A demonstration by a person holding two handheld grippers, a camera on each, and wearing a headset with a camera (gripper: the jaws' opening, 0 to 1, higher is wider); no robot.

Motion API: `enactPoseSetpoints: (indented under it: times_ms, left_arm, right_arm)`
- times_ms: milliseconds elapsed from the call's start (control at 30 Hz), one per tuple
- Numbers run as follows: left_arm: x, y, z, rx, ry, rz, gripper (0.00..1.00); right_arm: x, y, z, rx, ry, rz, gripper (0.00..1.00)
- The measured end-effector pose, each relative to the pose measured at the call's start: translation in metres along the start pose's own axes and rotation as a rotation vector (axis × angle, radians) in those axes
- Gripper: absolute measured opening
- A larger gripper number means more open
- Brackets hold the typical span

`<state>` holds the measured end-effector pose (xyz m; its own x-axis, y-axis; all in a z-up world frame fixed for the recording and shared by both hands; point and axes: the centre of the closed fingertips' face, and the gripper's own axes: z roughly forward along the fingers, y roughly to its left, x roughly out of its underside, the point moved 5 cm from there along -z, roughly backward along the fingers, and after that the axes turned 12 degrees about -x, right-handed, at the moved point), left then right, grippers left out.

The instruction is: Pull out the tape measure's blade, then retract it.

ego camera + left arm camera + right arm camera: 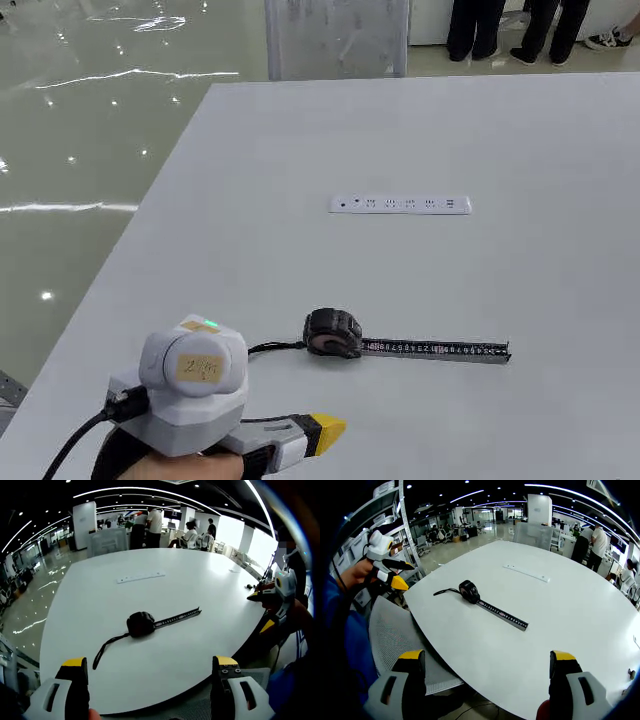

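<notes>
The left gripper (150,661) and right gripper (487,655) hang off the near edge of the white table (400,130), jaws wide apart, open tabletop ahead. The black tape measure (333,333) lies near that edge, blade (435,349) drawn out flat

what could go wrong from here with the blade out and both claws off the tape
1. The blade lies extended with the left claw and right claw open and off it; released unguided, it may snap back and jolt the case.
2. The case sits unbraced on the table, so a nudge may skid it.
3. Its strap could snag a claw.
</notes>
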<state>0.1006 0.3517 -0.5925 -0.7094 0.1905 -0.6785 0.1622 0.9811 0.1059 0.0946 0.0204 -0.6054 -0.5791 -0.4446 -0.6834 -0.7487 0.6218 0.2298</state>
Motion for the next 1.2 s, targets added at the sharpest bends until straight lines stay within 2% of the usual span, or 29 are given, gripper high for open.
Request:
enactPoseSetpoints:
  times_ms: [400, 600, 900, 1200]
  left_arm:
    - [-0.001, 0.001, 0.005, -0.016, -0.004, -0.013, 0.98]
    - [-0.01, -0.005, 0.009, -0.014, -0.009, -0.01, 0.97]
    - [-0.019, -0.012, 0.024, -0.015, -0.013, -0.024, 0.97]
    - [-0.027, -0.014, 0.038, -0.024, -0.015, -0.035, 0.95]
  right_arm:
    - [-0.008, -0.007, 0.011, -0.007, -0.001, -0.025, 1.0]
    - [-0.009, -0.013, 0.015, -0.015, 0.006, -0.03, 1.0]
    - [-0.007, -0.024, 0.021, -0.022, 0.016, -0.036, 0.98]
    - [-0.012, -0.035, 0.032, -0.043, 0.025, -0.047, 0.96]
